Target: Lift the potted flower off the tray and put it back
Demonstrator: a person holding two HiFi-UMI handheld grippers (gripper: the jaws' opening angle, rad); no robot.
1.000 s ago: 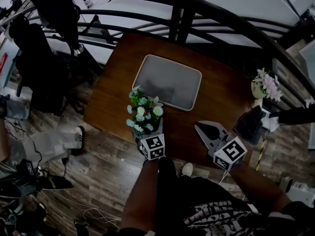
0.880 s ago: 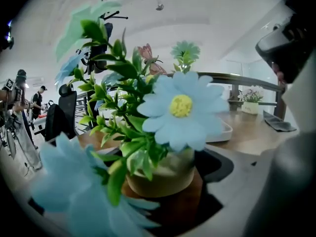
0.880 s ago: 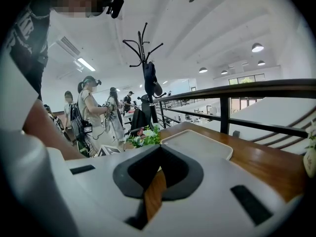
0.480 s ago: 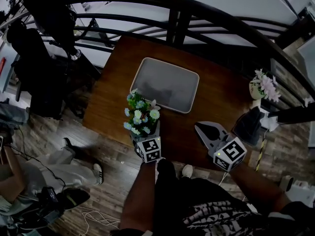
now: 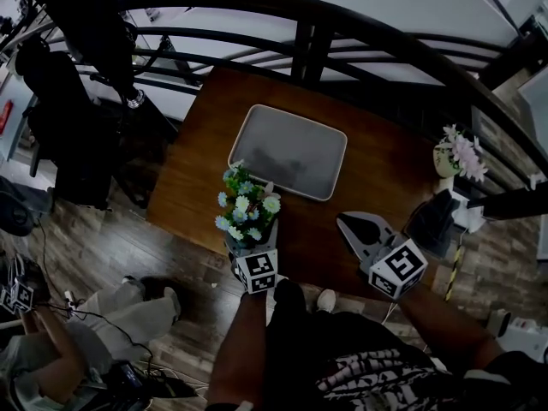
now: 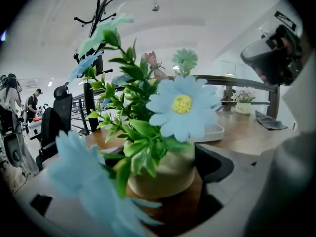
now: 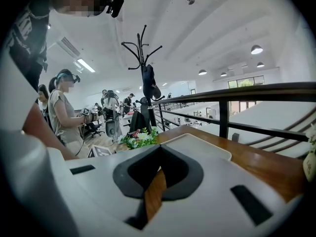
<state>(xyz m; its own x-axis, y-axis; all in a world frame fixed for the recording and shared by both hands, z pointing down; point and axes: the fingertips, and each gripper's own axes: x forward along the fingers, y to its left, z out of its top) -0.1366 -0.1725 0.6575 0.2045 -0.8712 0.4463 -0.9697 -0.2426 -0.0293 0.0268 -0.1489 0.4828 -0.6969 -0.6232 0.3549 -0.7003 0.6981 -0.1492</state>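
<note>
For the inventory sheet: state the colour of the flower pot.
Plain cream-beige. The pot shows best in the left gripper view.

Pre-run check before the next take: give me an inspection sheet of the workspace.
Surface: wooden table.
Job's things: tray empty; potted flower off it, by the near edge.
Clutter: second flower pot and dark bag at the right end.
Grippers: left gripper shut on the potted flower; right gripper shut, empty.
Cables: cables loose on the floor, left.
Surroundings: railing behind; person low left.
</note>
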